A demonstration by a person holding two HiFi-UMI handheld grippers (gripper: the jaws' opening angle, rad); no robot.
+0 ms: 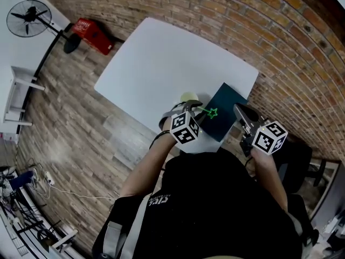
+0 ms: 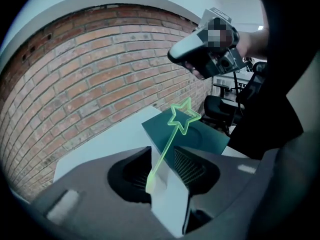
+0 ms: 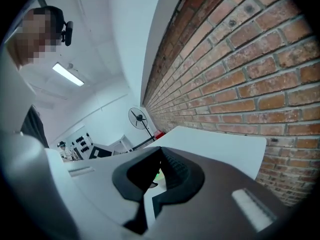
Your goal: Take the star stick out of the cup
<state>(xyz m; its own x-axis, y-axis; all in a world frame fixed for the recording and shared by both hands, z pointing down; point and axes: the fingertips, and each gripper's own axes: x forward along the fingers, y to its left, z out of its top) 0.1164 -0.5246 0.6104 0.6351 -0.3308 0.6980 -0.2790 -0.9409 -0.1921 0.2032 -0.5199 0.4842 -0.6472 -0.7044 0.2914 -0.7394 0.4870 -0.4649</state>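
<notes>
Two jaws of my left gripper (image 2: 164,154) are standing spread wide. The star stick (image 2: 169,140) is lying in the gap between them, and neither pad is pressing on it. Its plain end is sitting low in the gap, close to one jaw. The thin green shaft is slanting away from me, and its outlined star is showing over the near edge of a dark teal mat (image 2: 200,136). I cannot tell whether the star is touching the mat.

The stick is out of the cup (image 1: 187,96), which is standing on the white table (image 1: 161,63) just beyond my left gripper, beside the mat's left corner.

I am holding my right gripper (image 3: 159,164) off to the right, by the mat's other side. Its jaws are drawn together to a thin slit and are pinching nothing.

Brick-patterned ground (image 1: 269,36) is surrounding the table, and a black fan (image 1: 29,18) and a red object (image 1: 92,35) are standing well off to the left.
</notes>
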